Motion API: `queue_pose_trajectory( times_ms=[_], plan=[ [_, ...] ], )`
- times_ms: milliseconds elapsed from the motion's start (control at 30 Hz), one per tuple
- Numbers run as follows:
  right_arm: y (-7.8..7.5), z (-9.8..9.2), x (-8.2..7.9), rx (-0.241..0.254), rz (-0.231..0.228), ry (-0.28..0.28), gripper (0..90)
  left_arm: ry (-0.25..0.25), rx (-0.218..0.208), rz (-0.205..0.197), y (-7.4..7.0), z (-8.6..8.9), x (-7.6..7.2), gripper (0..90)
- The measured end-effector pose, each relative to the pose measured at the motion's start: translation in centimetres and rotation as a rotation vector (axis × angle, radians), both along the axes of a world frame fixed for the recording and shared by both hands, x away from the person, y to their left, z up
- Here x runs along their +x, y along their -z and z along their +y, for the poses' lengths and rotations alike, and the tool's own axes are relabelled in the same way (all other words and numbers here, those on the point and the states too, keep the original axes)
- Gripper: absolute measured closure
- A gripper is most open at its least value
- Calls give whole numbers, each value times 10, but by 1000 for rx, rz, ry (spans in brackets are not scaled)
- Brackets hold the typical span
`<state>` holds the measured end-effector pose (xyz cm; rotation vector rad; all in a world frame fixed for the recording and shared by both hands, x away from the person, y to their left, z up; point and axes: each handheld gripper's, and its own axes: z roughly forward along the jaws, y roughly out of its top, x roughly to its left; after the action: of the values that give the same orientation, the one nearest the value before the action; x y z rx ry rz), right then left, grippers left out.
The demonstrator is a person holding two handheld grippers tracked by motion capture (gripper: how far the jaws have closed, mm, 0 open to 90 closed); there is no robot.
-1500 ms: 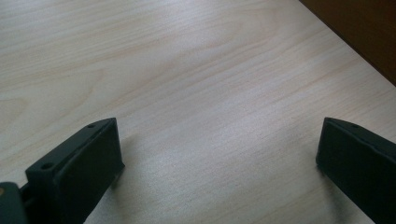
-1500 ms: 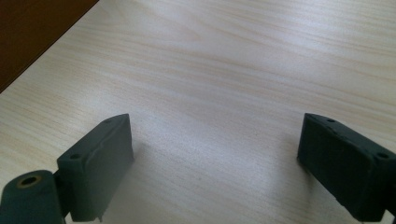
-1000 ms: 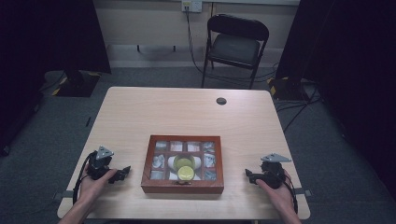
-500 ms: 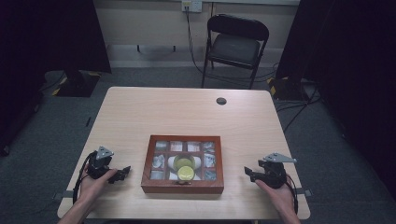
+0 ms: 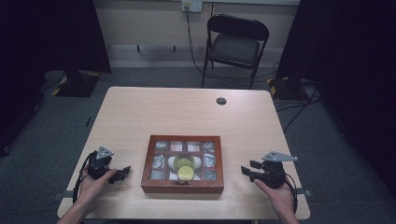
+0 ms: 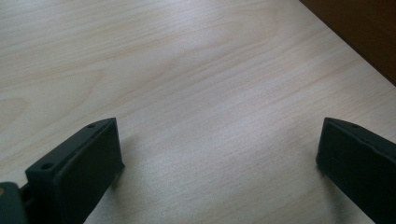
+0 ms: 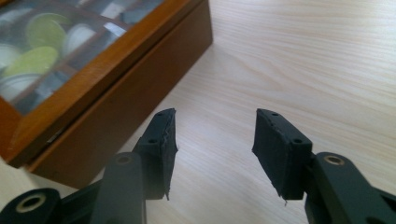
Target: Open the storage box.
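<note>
A wooden box (image 5: 182,186) with a glass lid in small panes lies near the table's front edge; yellow-green and white round things show under the glass. My left gripper (image 5: 122,172) rests on the table to the box's left, jaws wide apart over bare wood (image 6: 219,135). My right gripper (image 5: 246,169) is held just right of the box, a little above the table. Its jaws have just been closing and stand half apart with nothing between them (image 7: 215,140). The box's corner (image 7: 116,93) lies close to the left of those jaws.
A small dark round grommet (image 5: 221,101) sits near the table's far edge. A black folding chair (image 5: 236,44) stands behind the table (image 5: 187,116). Cables lie on the grey carpet at right.
The right gripper has risen slightly off the table and its jaws have narrowed. The left gripper and the box have stayed put.
</note>
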<state>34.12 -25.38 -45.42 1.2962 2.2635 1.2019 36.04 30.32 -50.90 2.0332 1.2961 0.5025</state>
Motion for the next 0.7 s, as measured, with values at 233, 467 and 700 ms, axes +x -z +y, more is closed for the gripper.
queue_pose_trajectory(
  times_ms=[233,467,700],
  plan=[
    [-7,9,-4,0,13,-58,578,-1,-1,0,0,0,0,0],
    [-16,22,-9,32,-12,-94,591,-4,-4,-2,0,0,0,0],
    [-20,39,-12,60,-14,-178,627,-6,-5,-4,0,-1,0,0]
  ],
)
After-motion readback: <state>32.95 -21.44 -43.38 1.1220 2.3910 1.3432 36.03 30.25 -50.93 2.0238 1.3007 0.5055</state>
